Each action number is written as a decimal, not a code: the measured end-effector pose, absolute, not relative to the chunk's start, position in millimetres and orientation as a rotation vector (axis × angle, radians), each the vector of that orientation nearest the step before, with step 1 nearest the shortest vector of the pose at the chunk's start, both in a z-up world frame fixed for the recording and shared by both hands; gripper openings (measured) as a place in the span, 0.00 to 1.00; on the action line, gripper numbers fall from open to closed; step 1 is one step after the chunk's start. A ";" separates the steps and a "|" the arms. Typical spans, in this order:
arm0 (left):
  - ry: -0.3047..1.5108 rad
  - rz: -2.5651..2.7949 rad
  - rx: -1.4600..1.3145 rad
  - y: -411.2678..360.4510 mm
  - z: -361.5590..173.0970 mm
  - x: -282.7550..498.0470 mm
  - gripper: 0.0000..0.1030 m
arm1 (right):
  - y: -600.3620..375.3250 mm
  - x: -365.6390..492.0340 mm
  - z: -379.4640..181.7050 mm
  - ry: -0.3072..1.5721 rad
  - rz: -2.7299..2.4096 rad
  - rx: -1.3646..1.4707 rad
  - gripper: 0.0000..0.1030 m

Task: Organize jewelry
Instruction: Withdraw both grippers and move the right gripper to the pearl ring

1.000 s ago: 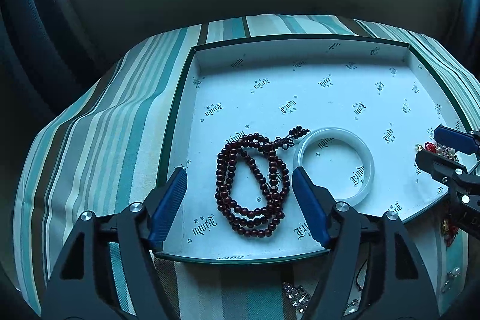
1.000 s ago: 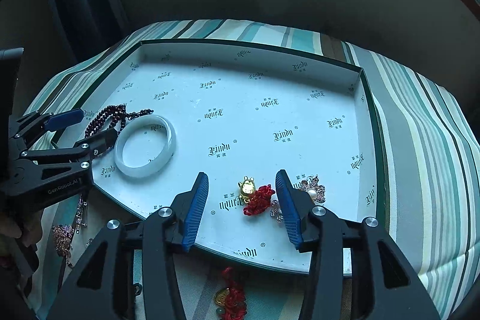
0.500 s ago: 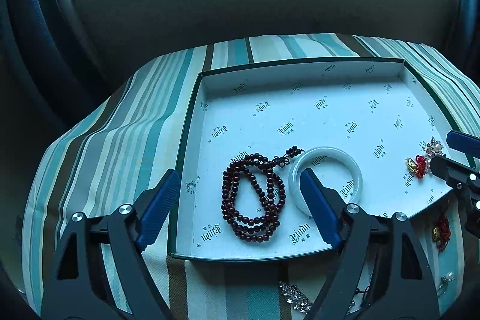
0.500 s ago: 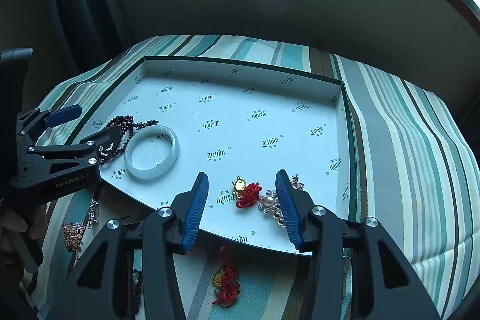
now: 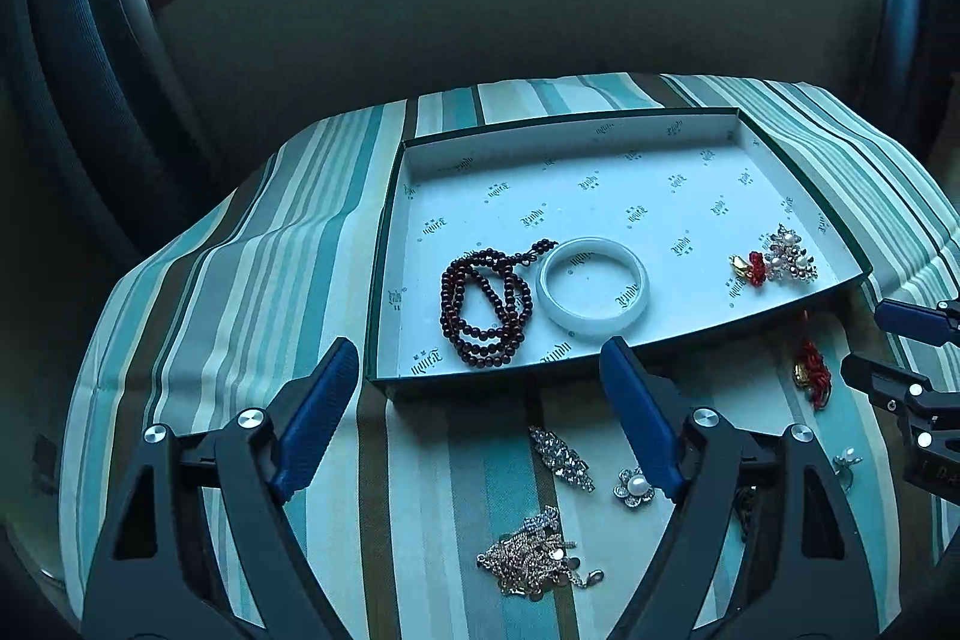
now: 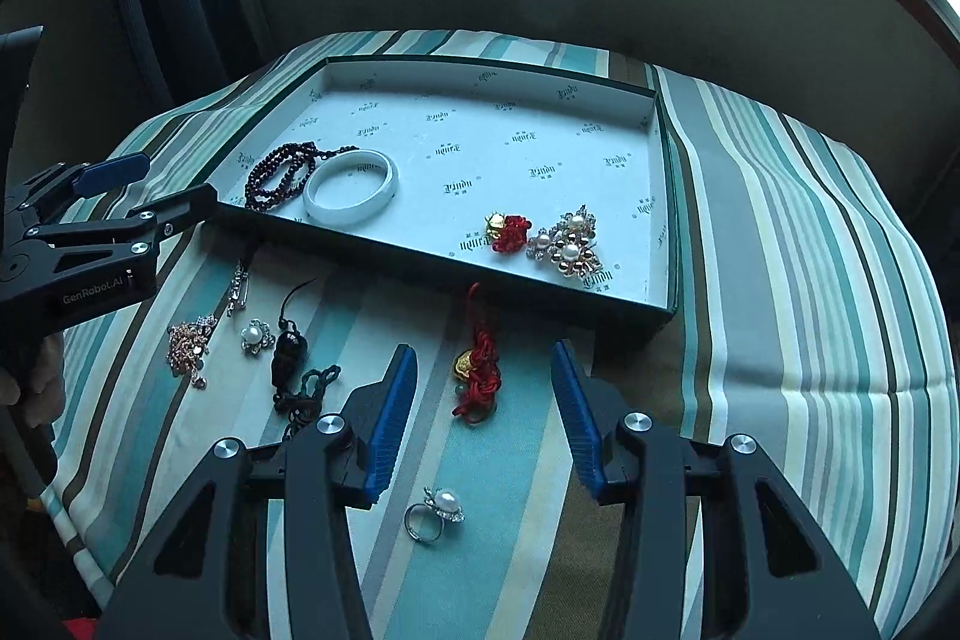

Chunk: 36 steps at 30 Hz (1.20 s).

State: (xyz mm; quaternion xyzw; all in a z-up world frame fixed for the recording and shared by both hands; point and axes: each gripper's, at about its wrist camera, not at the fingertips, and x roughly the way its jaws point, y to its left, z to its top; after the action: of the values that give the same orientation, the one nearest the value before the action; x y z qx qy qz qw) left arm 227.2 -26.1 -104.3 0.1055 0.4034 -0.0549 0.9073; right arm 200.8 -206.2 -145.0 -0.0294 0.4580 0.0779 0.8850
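Left view: the dark pendant cord (image 5: 747,505) is mostly hidden behind the right finger (image 5: 639,418), and the pearl ring (image 5: 847,459) past it is too tiny to read. Right view: left gripper (image 6: 150,190) is cut off by the frame edge, hand (image 6: 30,388) barely showing.

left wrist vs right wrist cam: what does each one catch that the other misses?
Only the left wrist view: nothing clear; its own left claw hides part of the cloth.

Only the right wrist view: the pearl ring and the black pendant on its cord, both on the striped cloth.

Both: the tray holding the dark bead strand, white bangle and pearl brooch; outside it, the red knot charm, flower brooch and gold chain pile. Both claws open, the right claw empty too.
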 end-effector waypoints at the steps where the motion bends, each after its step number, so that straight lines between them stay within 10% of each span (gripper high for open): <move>1: 0.842 -0.116 0.223 -25.4 -106.2 220.2 0.80 | -206.0 195.3 -148.3 0.965 0.164 -0.060 0.46; 36: 0.972 -0.072 0.221 3.4 -140.4 161.8 0.80 | -197.2 167.4 -181.5 1.050 0.140 -0.014 0.24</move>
State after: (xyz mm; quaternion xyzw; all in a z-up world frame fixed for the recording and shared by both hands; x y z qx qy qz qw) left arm 161.8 3.4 -140.4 0.1059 0.4661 -0.0347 0.8777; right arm 167.4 -197.2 -181.5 -0.0067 0.5007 0.0667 0.8630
